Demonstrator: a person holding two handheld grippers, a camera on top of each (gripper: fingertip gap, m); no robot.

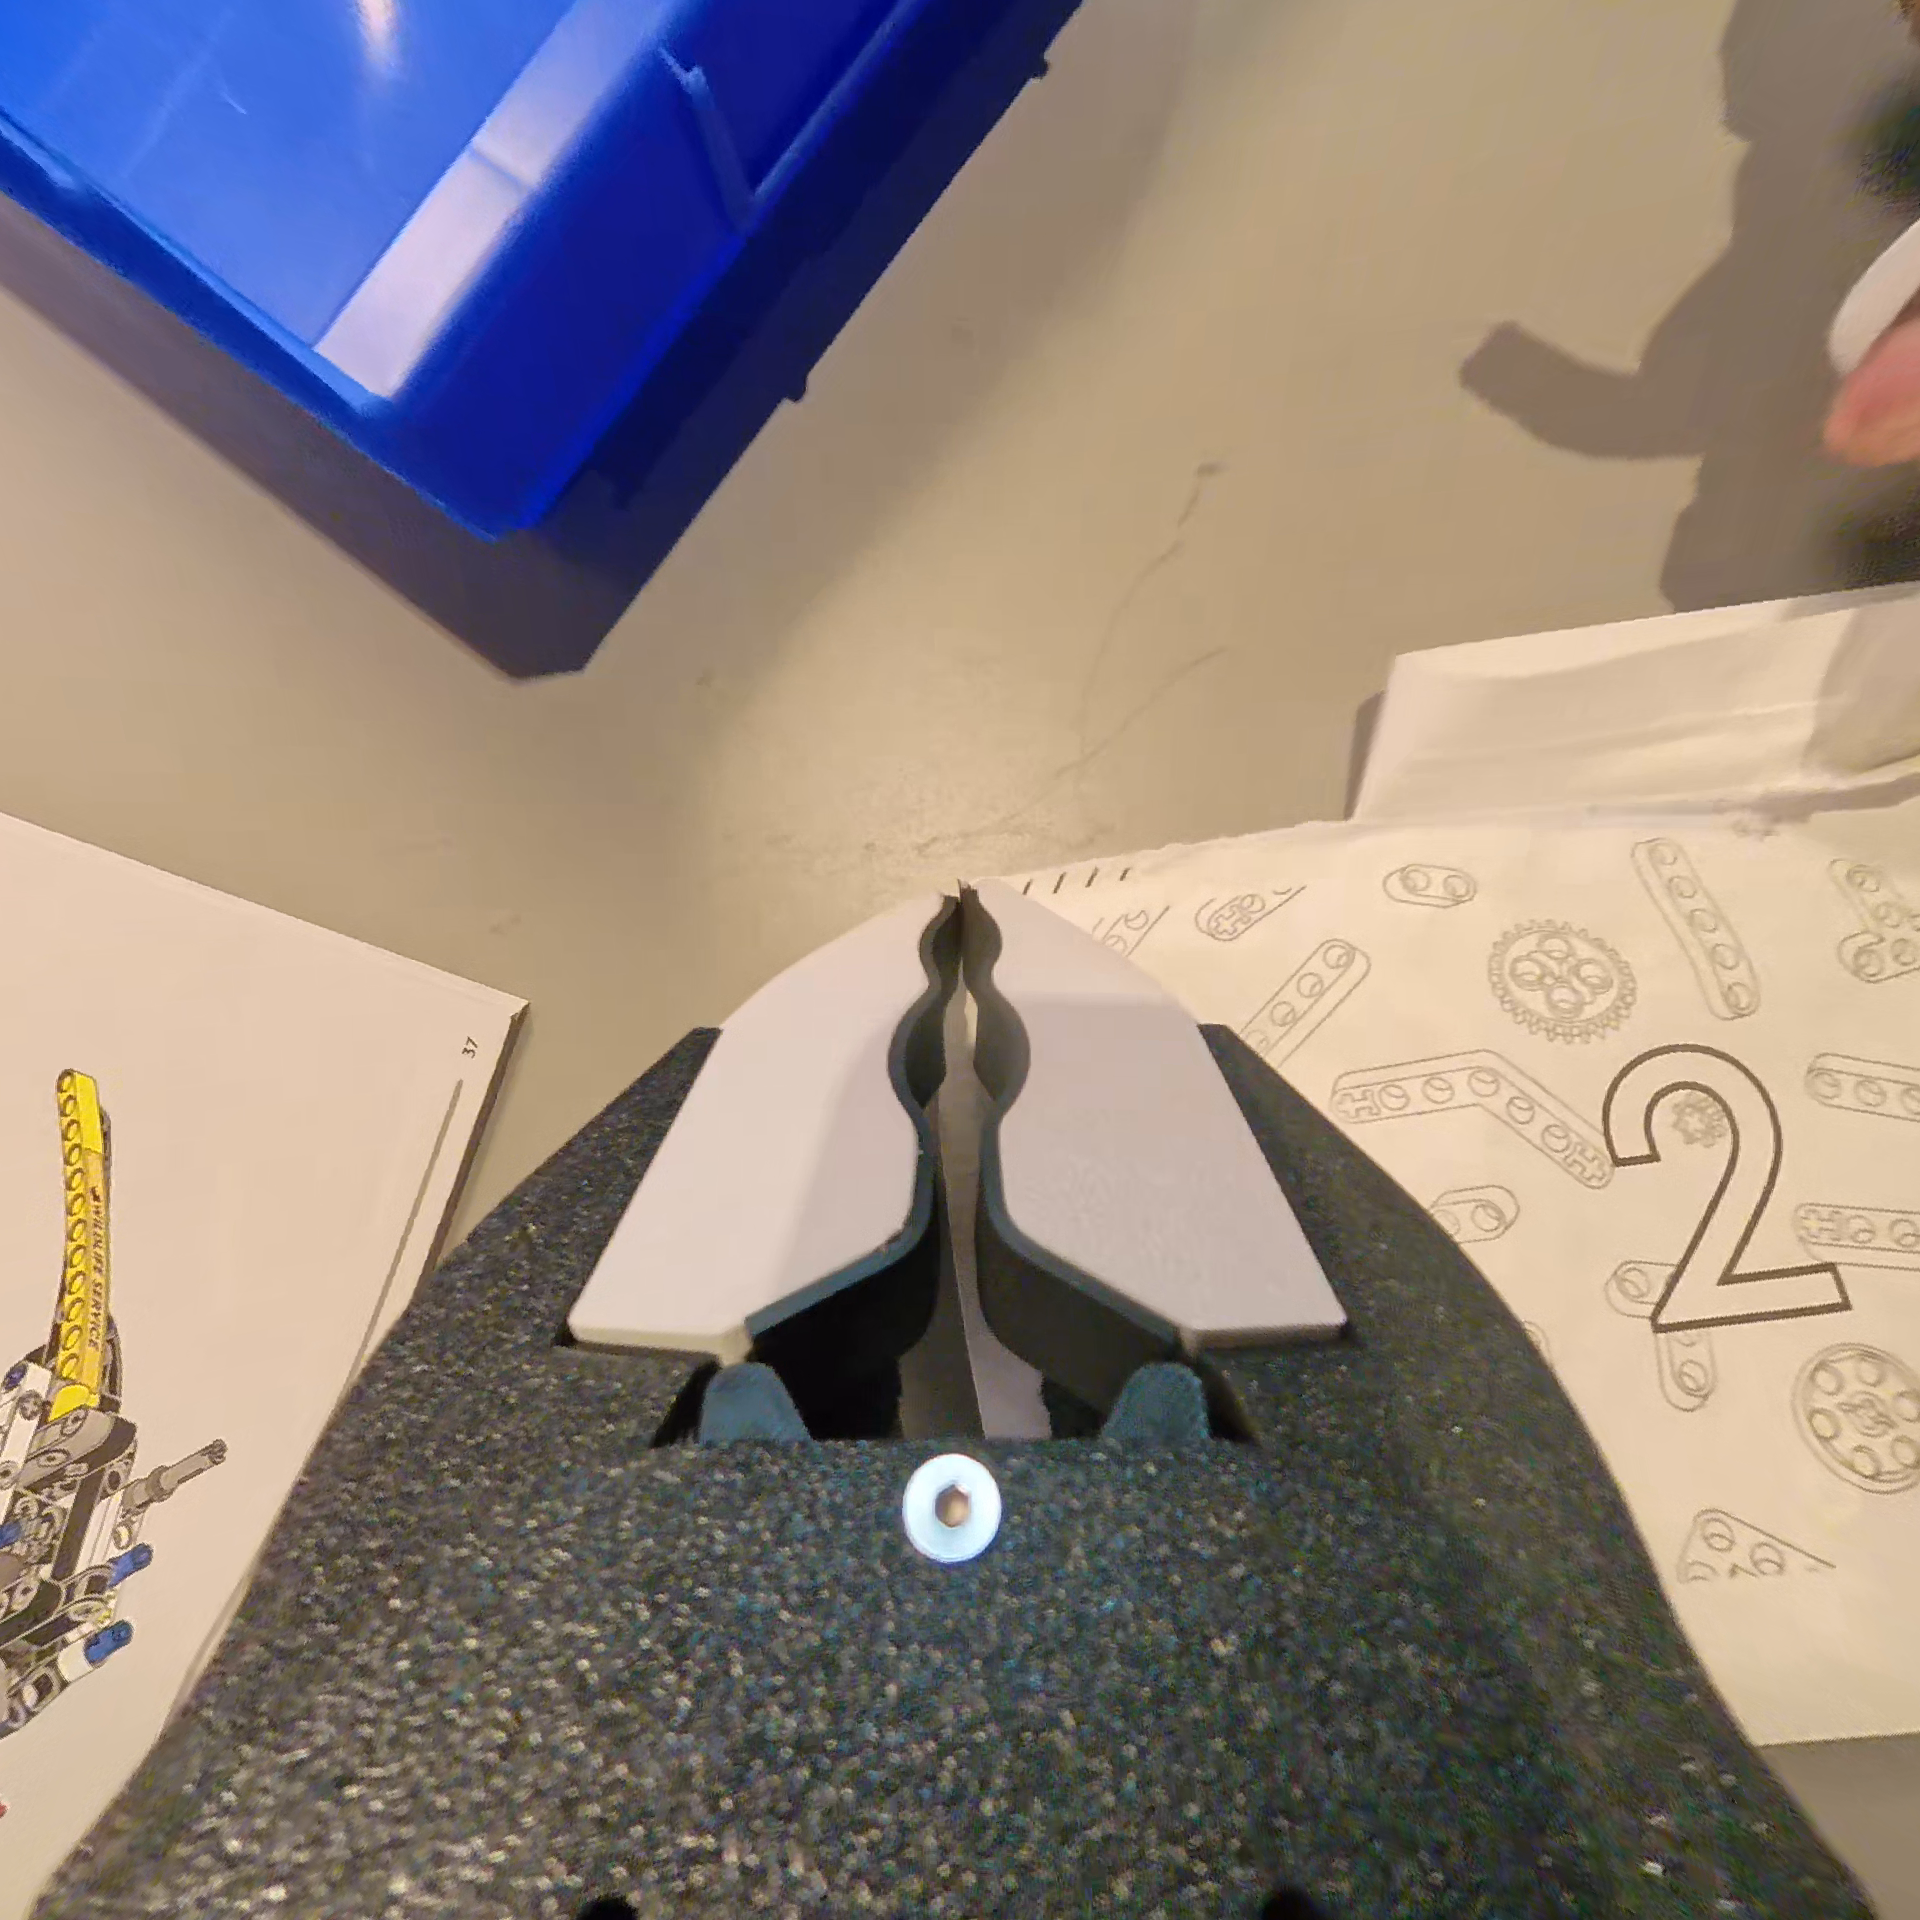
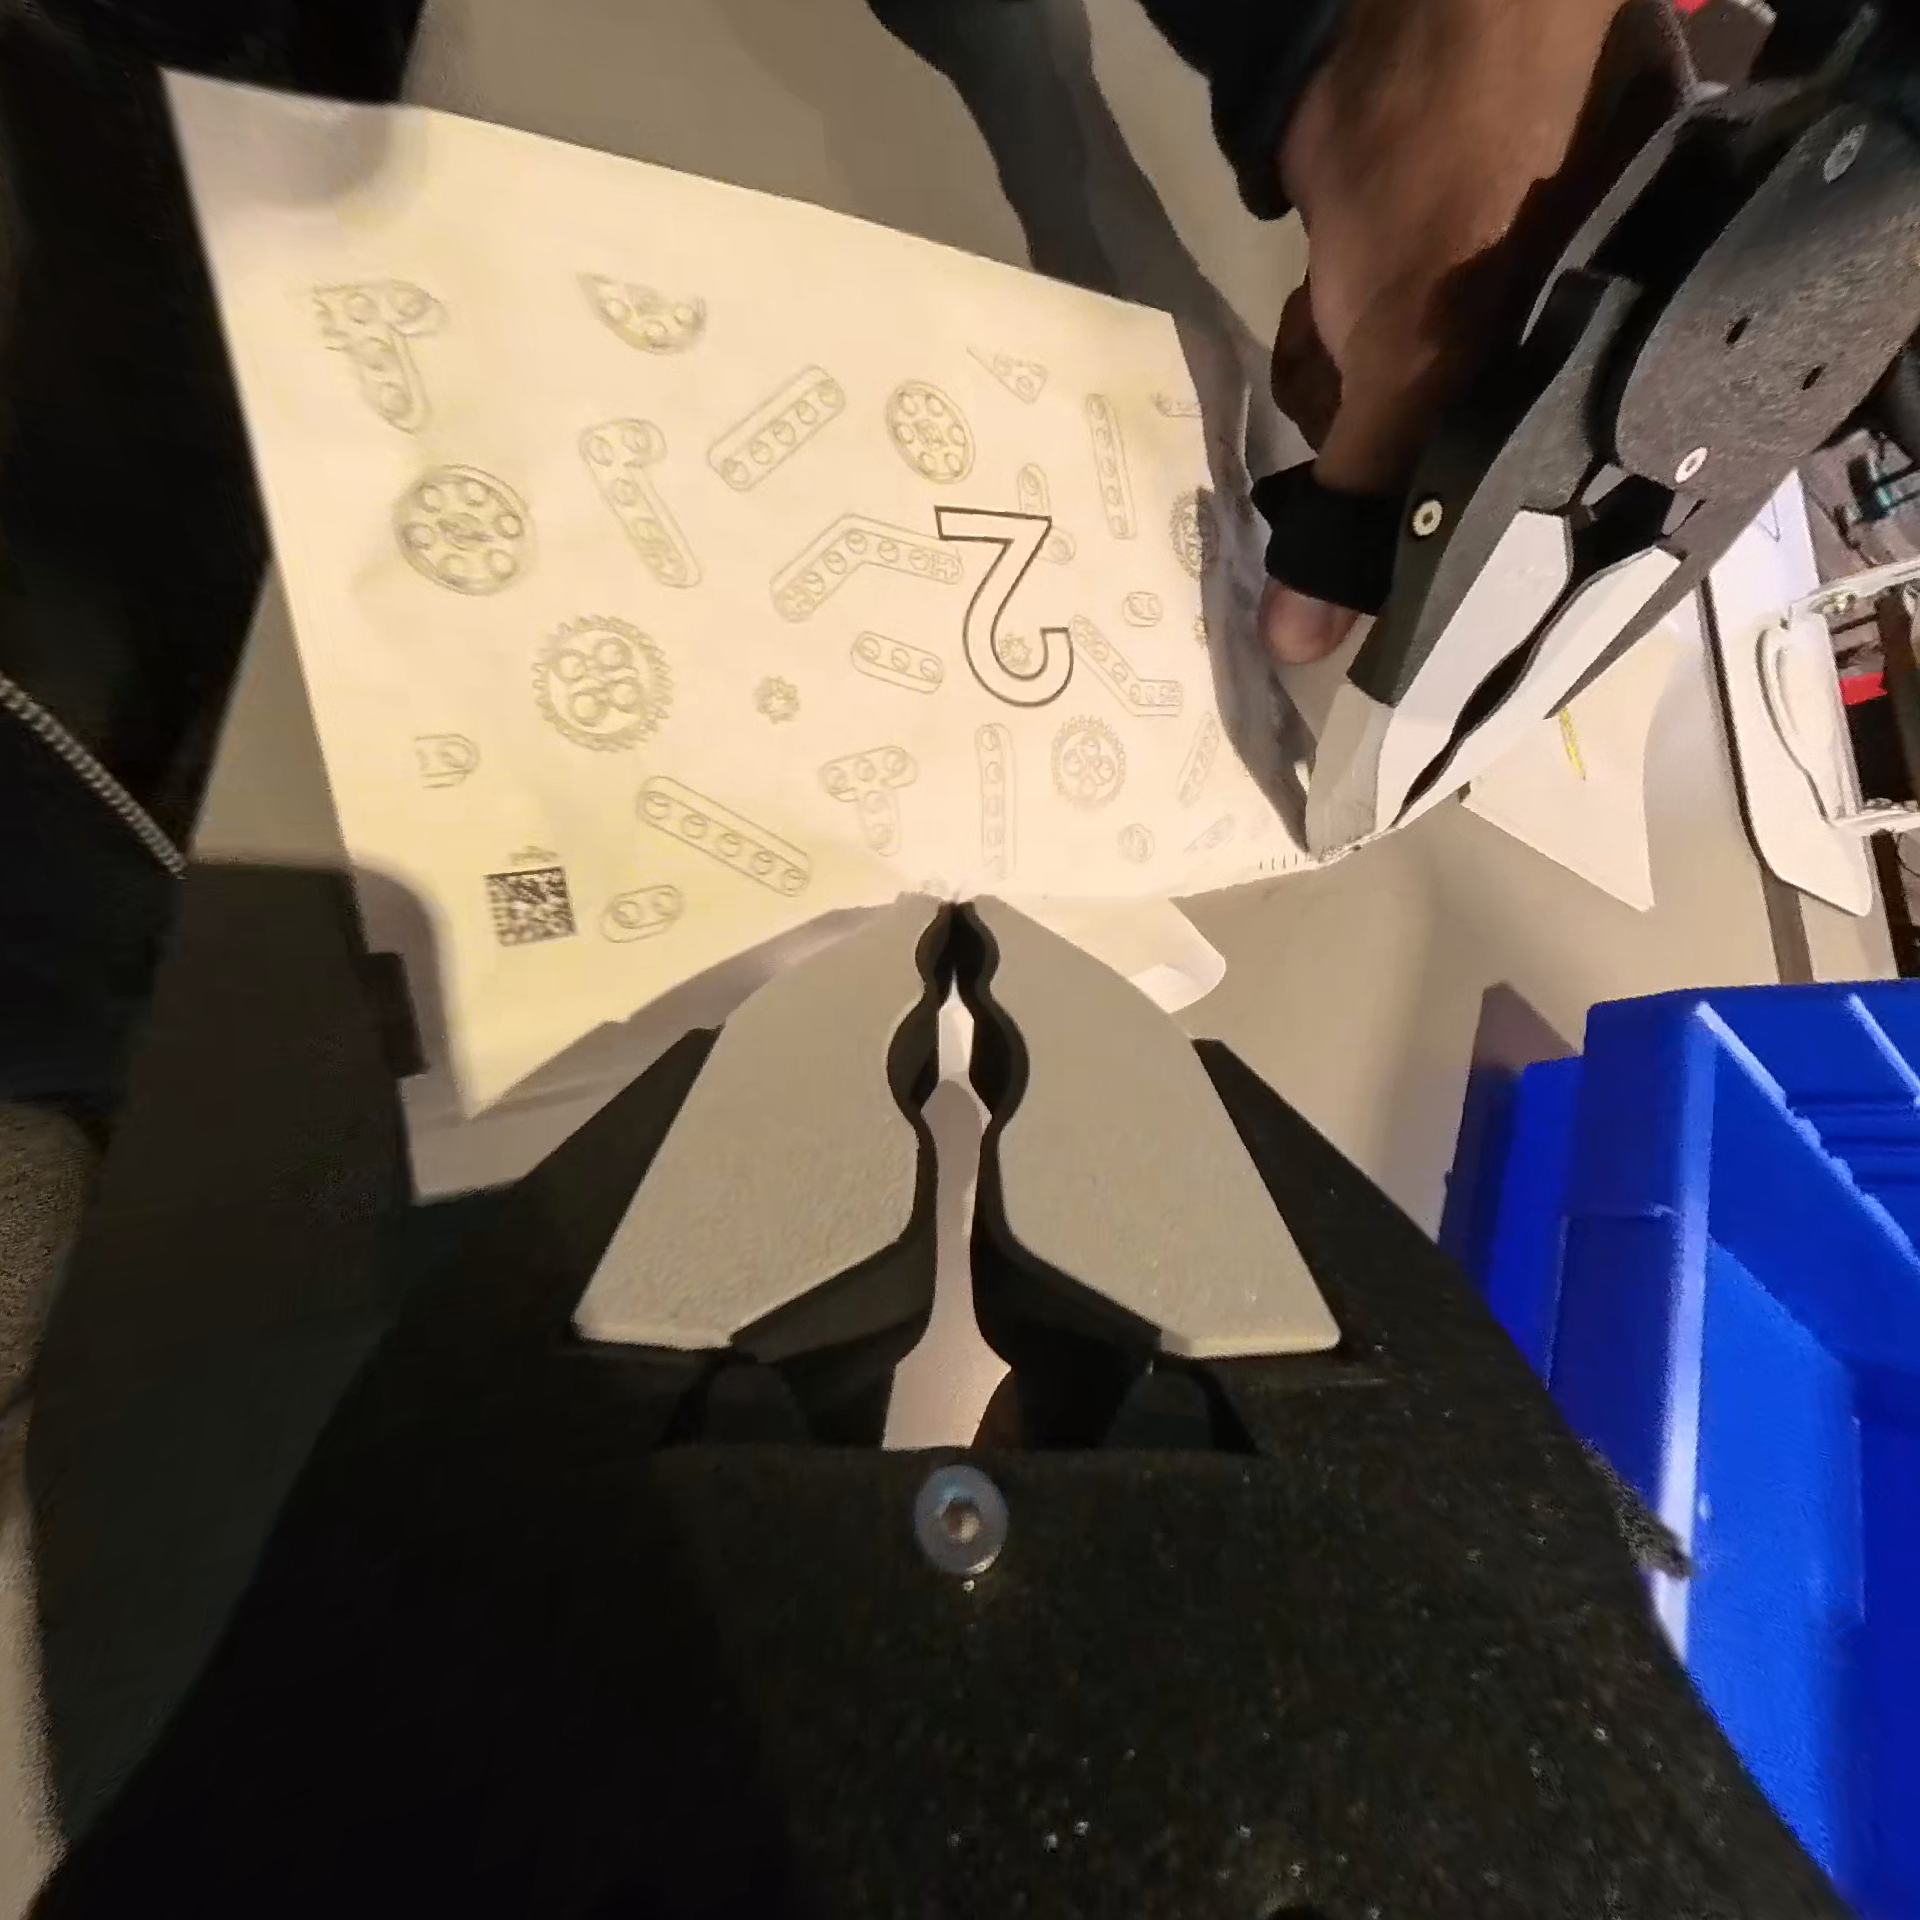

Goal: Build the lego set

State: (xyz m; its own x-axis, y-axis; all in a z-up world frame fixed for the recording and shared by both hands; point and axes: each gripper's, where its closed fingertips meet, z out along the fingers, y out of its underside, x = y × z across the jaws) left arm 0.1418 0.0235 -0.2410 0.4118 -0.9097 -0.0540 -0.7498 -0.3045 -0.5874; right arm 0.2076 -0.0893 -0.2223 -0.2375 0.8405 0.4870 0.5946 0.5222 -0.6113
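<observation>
A white paper bag (image 1: 1507, 1039) printed with outlines of Lego parts is held between both grippers. My left gripper (image 1: 961, 902) is shut on one edge of the bag, and a sliver of paper shows between its fingers. My right gripper (image 2: 956, 912) is shut on another edge of the same bag (image 2: 675, 582), and the paper crinkles at the pinch. The left gripper also shows in the right wrist view (image 2: 1335, 836), held by a hand (image 2: 1371, 291) and pinching the bag's corner. What the bag holds is hidden.
A blue plastic bin (image 1: 436, 270) stands on the pale table (image 1: 1039, 468) ahead of the left gripper and beside the right one (image 2: 1714, 1299). An open instruction booklet (image 1: 229, 1195) lies at the left. A fingertip (image 1: 1875, 400) shows at the right edge. The left gripper's tips are roughly 15 cm from the right gripper's.
</observation>
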